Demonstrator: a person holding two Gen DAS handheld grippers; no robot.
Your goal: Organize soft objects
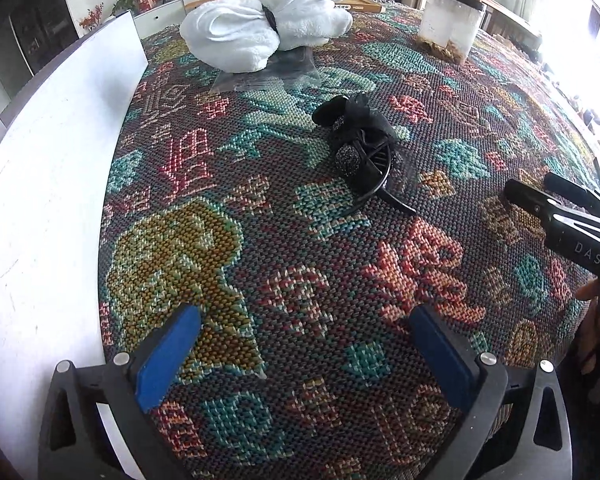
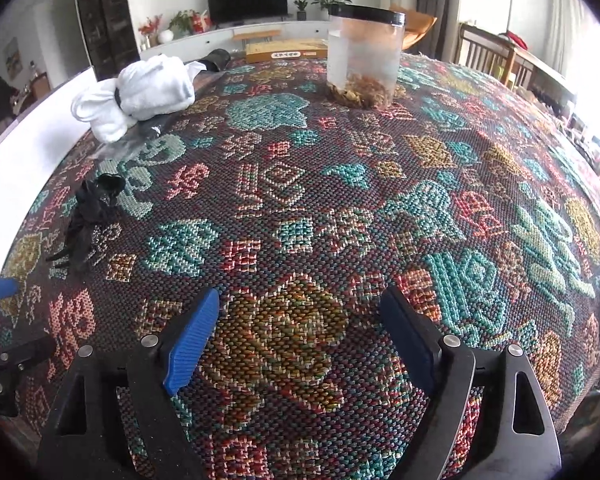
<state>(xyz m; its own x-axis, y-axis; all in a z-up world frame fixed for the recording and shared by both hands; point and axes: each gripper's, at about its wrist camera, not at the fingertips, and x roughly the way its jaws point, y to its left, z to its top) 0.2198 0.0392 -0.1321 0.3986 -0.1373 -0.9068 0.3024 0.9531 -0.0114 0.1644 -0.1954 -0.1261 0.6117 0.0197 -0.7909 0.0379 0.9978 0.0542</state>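
A white rolled towel (image 1: 260, 28) tied with a black band lies at the far side of the patterned cloth, on a clear plastic bag (image 1: 268, 74); it also shows in the right wrist view (image 2: 140, 92). A black headband with a bow (image 1: 360, 140) lies mid-table, ahead of my left gripper (image 1: 304, 324), which is open and empty. The headband shows at the left in the right wrist view (image 2: 88, 216). My right gripper (image 2: 300, 312) is open and empty over the cloth; it shows at the right edge of the left wrist view (image 1: 540, 192).
A clear plastic jar (image 2: 362, 56) with a black lid and brown contents stands at the far side. A flat yellow box (image 2: 284, 52) lies behind it. A white board (image 1: 40, 200) borders the cloth on the left. Chairs stand at the far right.
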